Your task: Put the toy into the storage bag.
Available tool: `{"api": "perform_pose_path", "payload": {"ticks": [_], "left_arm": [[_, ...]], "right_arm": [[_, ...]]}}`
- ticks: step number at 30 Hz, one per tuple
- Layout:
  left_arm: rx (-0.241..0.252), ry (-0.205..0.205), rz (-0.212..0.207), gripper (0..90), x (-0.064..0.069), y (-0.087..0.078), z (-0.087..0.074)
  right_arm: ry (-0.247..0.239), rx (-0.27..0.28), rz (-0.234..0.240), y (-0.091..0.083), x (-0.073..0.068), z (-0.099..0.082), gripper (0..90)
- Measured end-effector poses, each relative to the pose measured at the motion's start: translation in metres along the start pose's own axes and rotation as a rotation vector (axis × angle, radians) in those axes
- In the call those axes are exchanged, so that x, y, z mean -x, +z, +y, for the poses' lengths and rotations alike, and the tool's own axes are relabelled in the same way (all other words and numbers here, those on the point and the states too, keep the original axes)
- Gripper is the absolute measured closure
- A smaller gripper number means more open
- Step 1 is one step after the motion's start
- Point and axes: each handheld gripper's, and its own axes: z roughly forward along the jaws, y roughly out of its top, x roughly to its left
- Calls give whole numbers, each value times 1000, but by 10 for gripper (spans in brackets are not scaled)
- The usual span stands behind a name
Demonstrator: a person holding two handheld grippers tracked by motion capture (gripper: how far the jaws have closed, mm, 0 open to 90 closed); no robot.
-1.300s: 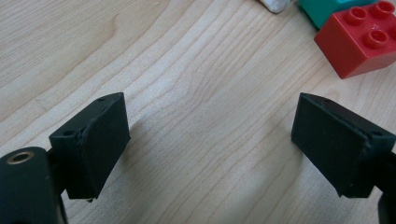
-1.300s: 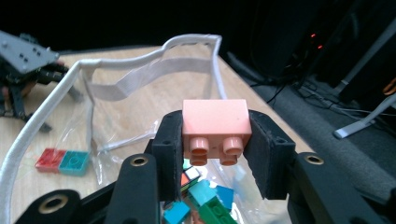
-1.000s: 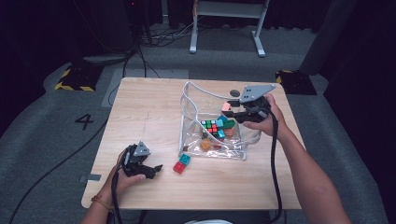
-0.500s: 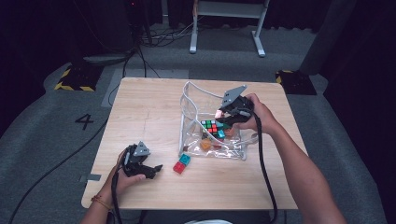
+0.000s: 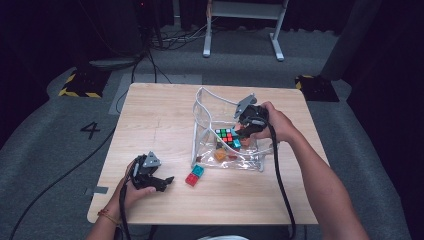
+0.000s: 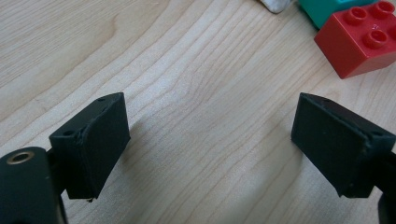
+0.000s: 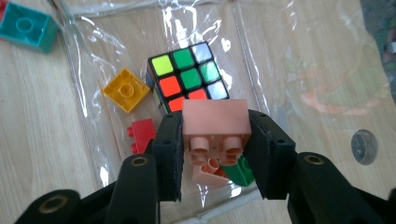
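Right gripper point(image 7: 215, 154) now lower over clear bag point(image 5: 210, 107), fingers clamping pink brick point(image 7: 215, 123); left gripper point(image 6: 210, 144) fingers apart.

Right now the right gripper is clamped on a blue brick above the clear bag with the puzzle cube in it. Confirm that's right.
Not quite: the brick is pale pink, not blue, as the right gripper view shows. The right gripper is clamped on it above the clear bag, with the puzzle cube inside.
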Motion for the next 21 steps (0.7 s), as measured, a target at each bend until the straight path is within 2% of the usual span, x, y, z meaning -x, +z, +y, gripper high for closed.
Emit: {"api": "perform_pose_path", "payload": {"ticks": [3, 4, 7, 14, 21], "left_arm": [[0, 0, 0, 115, 0, 0, 0], [0, 0, 0, 115, 0, 0, 0], [0, 0, 0, 115, 0, 0, 0], [0, 0, 0, 115, 0, 0, 0], [0, 0, 0, 116, 0, 0, 0]], "right_arm": [[-13, -50, -7, 2, -1, -2, 589], [1, -62, -13, 2, -1, -2, 589], [4, -91, -35, 1, 2, -8, 589], [26, -124, -57, -13, 5, -20, 589], [56, -152, -59, -22, 11, -37, 589]]}}
